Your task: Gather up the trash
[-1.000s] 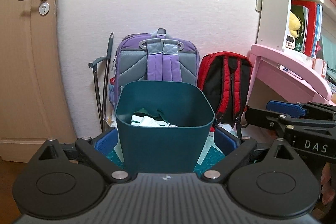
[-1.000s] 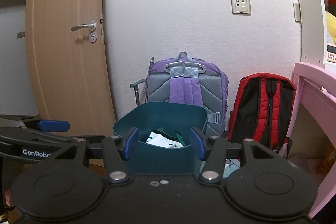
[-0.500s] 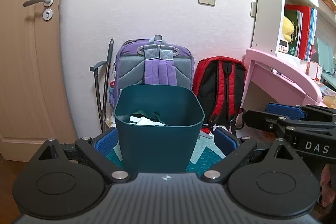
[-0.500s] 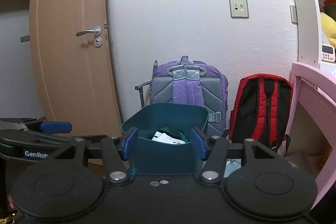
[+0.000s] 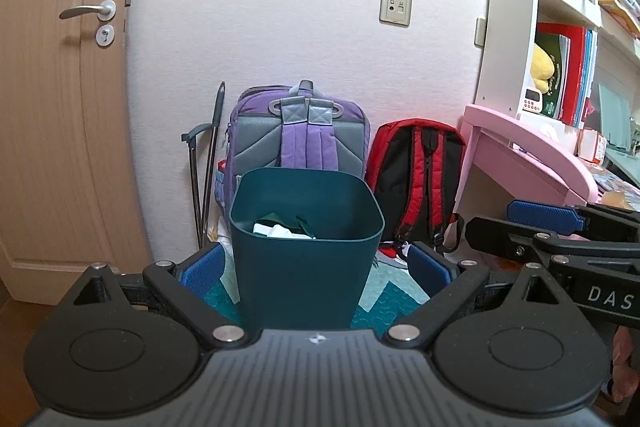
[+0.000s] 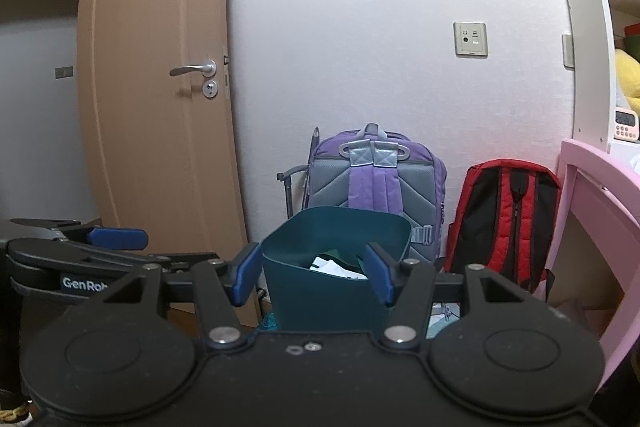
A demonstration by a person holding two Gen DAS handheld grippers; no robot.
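Fingers of the left gripper [image 5: 316, 269] stand wide apart, empty, straddling the upright dark-teal plastic waste bin [image 5: 306, 247] dead ahead, nearer than the right gripper [image 6: 308, 279], likewise parted and empty.

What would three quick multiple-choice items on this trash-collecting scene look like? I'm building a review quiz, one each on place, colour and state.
1. Where is the purple backpack?
A. Behind the bin, against the wall
B. On the pink desk
C. Hanging on the door

2. What colour is the trash bin?
A. White
B. Dark teal
C. Orange

3. What state is the left hand-held gripper in?
A. Shut on paper
B. Shut and empty
C. Open, holding nothing

Answers: 1 A, it stands at the wall past the bin; 2 B, its walls are dark teal; 3 C, its blue pads sit wide apart either side of the bin.
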